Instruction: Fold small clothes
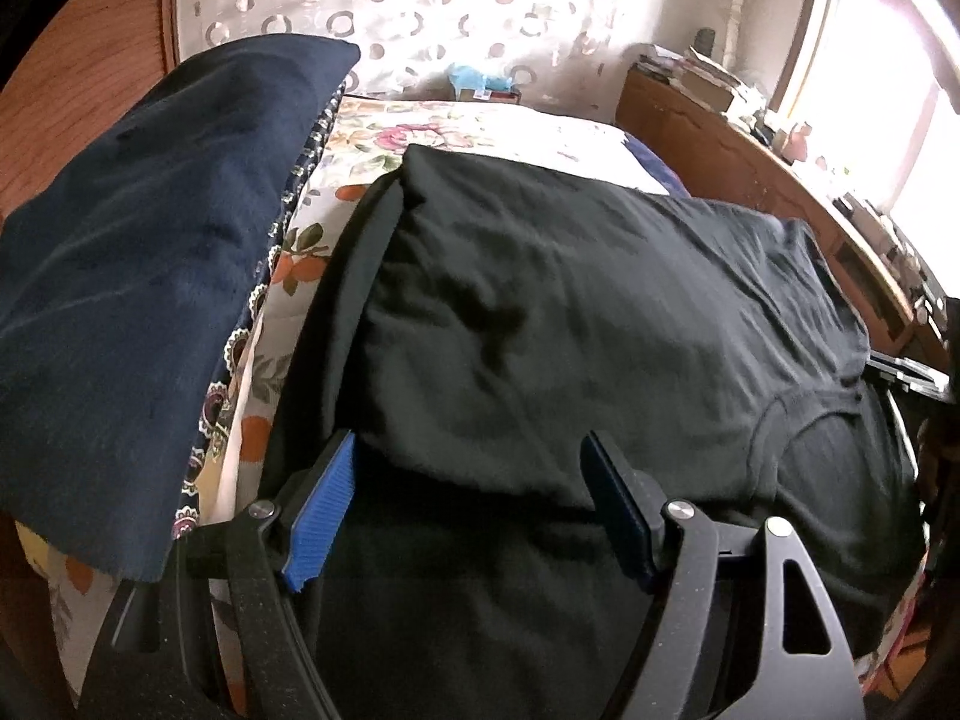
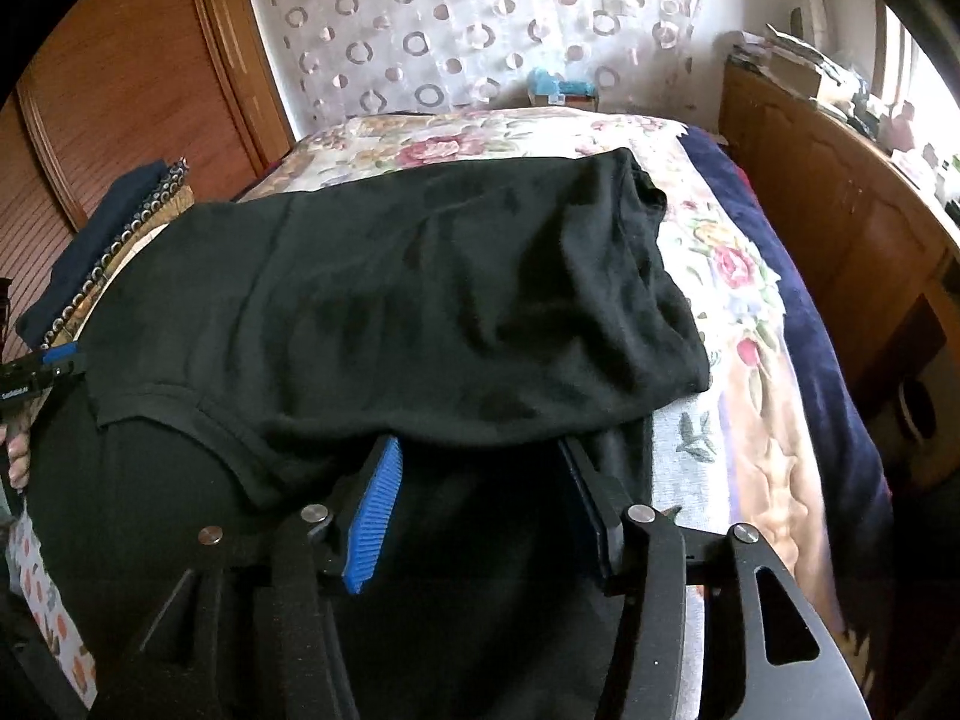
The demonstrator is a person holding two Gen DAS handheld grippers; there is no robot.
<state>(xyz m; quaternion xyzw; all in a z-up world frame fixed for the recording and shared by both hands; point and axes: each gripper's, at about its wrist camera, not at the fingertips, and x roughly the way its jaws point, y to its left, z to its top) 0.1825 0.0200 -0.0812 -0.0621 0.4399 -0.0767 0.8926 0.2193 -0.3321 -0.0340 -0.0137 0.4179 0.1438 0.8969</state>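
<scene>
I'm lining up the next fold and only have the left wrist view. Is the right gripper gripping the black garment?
Observer: No. The right gripper is open. The black garment only drapes its folded edge over the tips of the fingers.
Operator: Does the folded layer cover the bed on that side?
Observer: No, it stops short. Bare floral bedcover shows beyond its bunched corner.
Operator: Anything lying past the bedcover?
Observer: A dark blue blanket runs along that edge of the bed.
</scene>
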